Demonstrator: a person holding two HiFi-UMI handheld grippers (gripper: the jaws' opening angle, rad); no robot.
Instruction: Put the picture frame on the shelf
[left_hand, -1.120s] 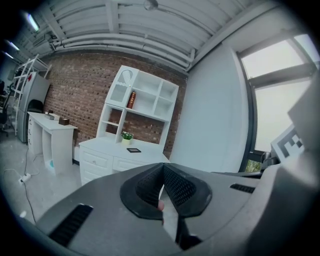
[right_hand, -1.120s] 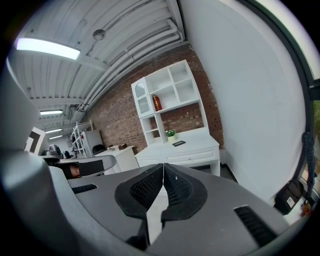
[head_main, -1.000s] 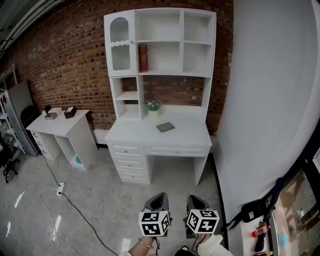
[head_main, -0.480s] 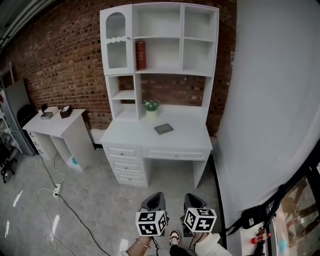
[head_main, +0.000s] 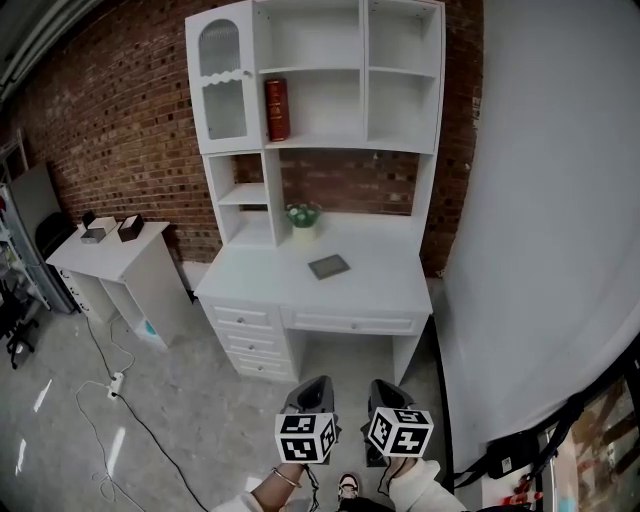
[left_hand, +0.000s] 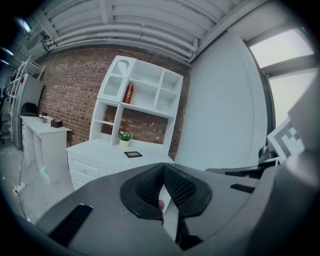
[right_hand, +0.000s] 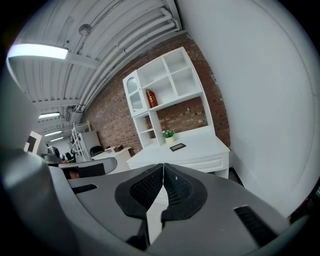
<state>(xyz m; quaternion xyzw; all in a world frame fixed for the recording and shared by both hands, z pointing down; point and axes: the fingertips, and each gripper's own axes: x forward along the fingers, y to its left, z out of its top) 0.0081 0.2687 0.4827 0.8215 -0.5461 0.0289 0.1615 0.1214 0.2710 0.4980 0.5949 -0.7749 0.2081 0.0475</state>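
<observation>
- Head view: the left gripper (head_main: 311, 395) and right gripper (head_main: 391, 398) hang low. Well ahead of both, the small dark flat picture frame (head_main: 329, 266) lies on the white wooden desk (head_main: 400, 290), under the white shelf unit (head_main: 330, 142).
- Left gripper view: jaws pressed together, nothing between them.
- Right gripper view: jaws likewise closed and empty.
- Judged progress: nothing done; approach, pick-up and placing all remain.

1. The picture frame (head_main: 329, 266) is lying flat on the white desk (head_main: 385, 290), near a potted plant (head_main: 303, 214).
2. A red book (head_main: 275, 109) is standing upright on the shelf (head_main: 335, 141).
3. The left gripper (head_main: 313, 390) and right gripper (head_main: 384, 392) are hovering side by side, well apart from the desk.
</observation>
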